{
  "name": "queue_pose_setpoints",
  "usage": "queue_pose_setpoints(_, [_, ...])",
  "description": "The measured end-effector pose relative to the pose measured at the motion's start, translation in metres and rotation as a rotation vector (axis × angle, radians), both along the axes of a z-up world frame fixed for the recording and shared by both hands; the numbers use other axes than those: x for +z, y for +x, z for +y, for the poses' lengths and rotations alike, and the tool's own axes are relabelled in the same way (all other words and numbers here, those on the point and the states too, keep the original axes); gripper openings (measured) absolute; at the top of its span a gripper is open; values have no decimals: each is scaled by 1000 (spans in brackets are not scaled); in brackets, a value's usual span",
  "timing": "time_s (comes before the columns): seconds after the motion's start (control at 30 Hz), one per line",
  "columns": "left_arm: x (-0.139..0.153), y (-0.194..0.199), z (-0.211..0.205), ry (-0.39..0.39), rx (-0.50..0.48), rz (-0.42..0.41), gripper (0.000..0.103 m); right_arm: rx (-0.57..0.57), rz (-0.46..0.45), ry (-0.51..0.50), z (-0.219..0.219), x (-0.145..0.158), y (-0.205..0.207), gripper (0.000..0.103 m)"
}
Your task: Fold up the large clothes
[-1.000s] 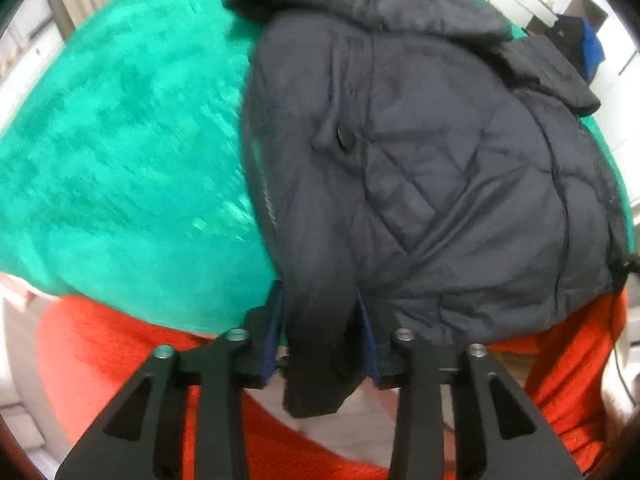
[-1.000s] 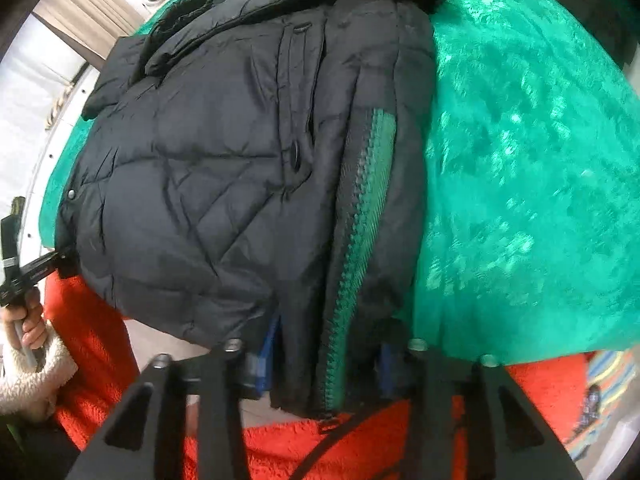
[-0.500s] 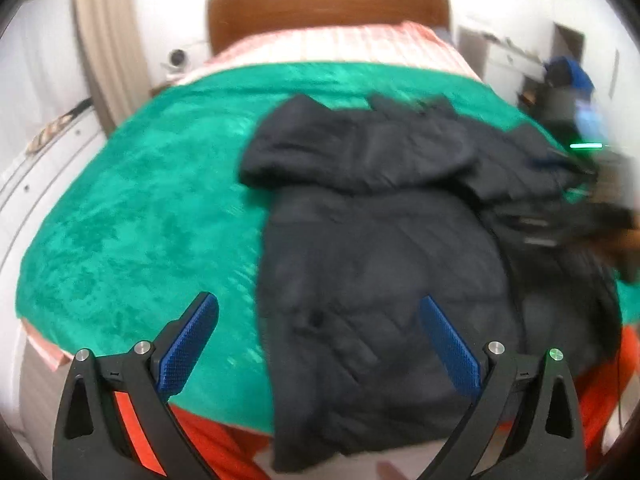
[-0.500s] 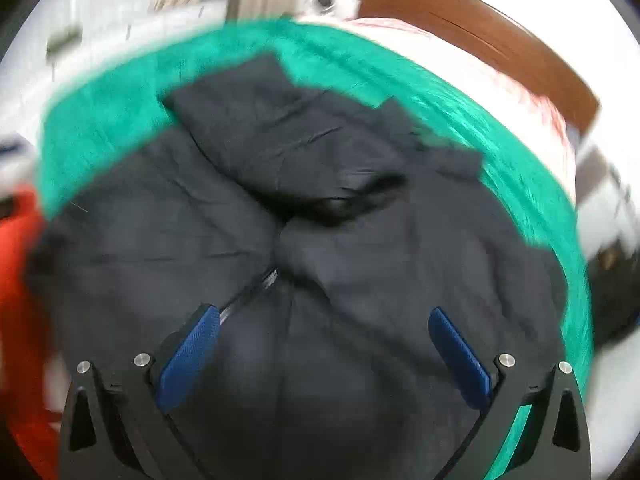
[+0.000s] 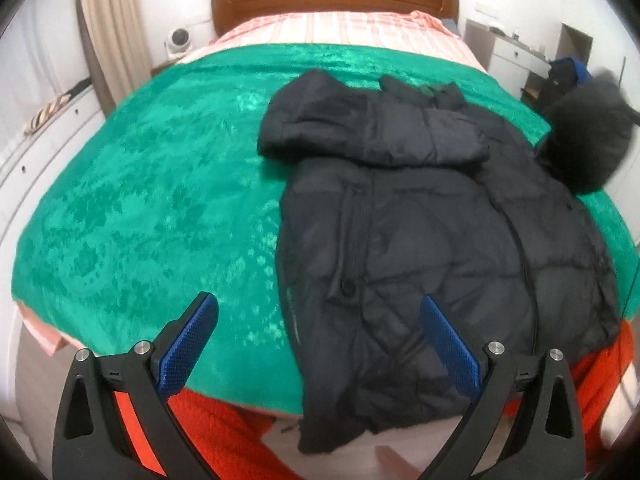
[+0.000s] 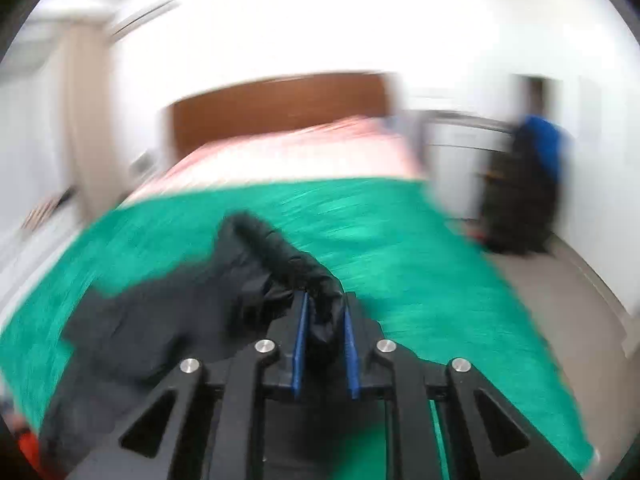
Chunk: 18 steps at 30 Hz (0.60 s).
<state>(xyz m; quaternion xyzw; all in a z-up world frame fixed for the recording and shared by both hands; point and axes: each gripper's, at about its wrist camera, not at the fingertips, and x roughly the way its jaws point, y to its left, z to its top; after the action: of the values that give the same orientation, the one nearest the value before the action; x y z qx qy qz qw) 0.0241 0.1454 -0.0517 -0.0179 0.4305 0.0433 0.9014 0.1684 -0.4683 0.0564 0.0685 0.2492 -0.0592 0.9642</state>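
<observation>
The black padded jacket (image 5: 420,248) was spread on the green blanket (image 5: 152,200) of a bed, its hem hanging over the near edge of the mattress. In the left wrist view it lay ahead of the left gripper (image 5: 318,340), mostly beyond and to the right of the gap between the jaws; the right blue pad (image 5: 450,346) was seen over the jacket's lower part, the left pad over bare blanket. One sleeve was folded across the jacket's top, far ahead of the jaws. The left jaws were seen spread wide apart with nothing pressed between them.

The right gripper (image 6: 323,320) was seen in a blurred view with its jaws drawn close together, just closed and clamped on a bunched fold of the jacket's black fabric, which rose up ahead of the pads and trailed off to the left of them onto the blanket. In the left wrist view a blurred dark mass (image 5: 588,136) was seen at the jacket's far right; what it was could not be told.

An orange knitted cloth (image 5: 224,432) was seen below the bed's near edge, just behind the left jaws. A wooden headboard (image 5: 332,0) and pink striped bedding (image 5: 344,28) were seen far beyond the jaws.
</observation>
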Motion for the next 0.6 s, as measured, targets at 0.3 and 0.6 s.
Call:
queue_pose_setpoints(0.3, [13,40,-46,86,-137,-25,101,-475,195,76,-184,-83,-73,8])
queue_pose_setpoints(0.6, [21,83,-96,228,-273,-33,101,-644,398,144,-228,-157,-129,1])
